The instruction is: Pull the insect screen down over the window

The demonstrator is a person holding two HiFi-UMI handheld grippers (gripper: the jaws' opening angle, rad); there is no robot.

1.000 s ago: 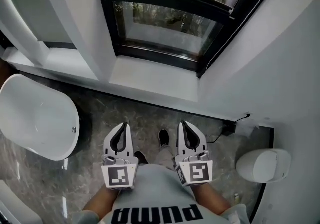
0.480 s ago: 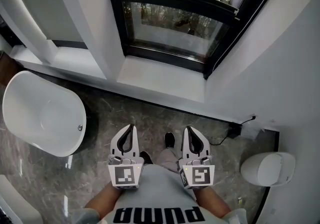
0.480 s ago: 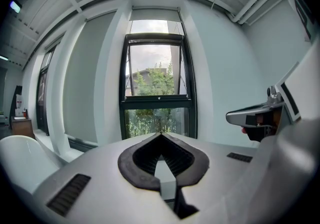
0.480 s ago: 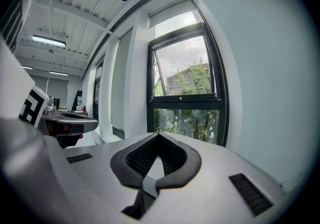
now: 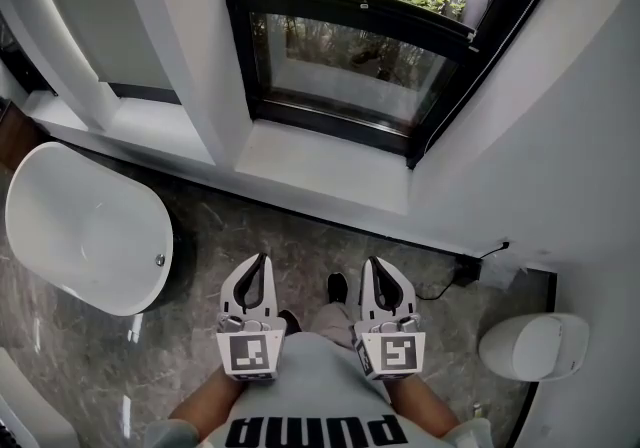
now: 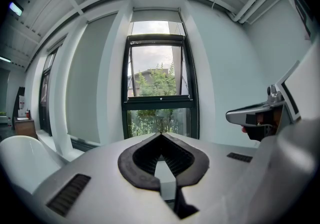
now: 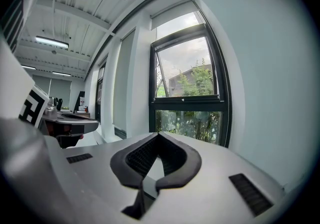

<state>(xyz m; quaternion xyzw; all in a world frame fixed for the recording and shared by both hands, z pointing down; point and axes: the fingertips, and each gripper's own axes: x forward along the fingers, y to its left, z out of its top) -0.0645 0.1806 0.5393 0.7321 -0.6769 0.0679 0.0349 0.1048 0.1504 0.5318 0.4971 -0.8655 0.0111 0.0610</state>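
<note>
The left gripper (image 6: 161, 134) has its jaws pressed together, tip to tip, with nothing between the ribbed dark pads. The right gripper (image 7: 158, 133) is the same: jaws together and empty. In the head view the left gripper (image 5: 263, 259) and right gripper (image 5: 368, 261) sit side by side, apart from each other, held low in front of the person's grey shirt (image 5: 310, 396). Both point toward the window, and each one's marker cube (image 5: 250, 354) faces the camera. Between them, below, a dark shoe (image 5: 338, 286) stands on the grey marble floor (image 5: 250, 221).

Each gripper view catches the other gripper at its edge, well clear of the jaws.

Ahead, beyond a white sill (image 5: 320, 166), stands the tall black-framed window (image 6: 160, 93), set in a white wall. Its lower pane is closed and its upper pane (image 7: 182, 70) is tilted open at an angle. Green trees and a building show plainly through the glass, so the insect screen is not down over it. The screen itself cannot be made out in any view. A pale panel (image 6: 156, 15) sits just above the frame, and whether it houses the screen I cannot tell. Neither gripper touches the window.

To the left a white bathtub (image 5: 85, 231) stands on the floor. To the right a white rounded fixture (image 5: 530, 346) sits near the wall, with a black cable (image 5: 455, 271) running along the floor beside it.
</note>
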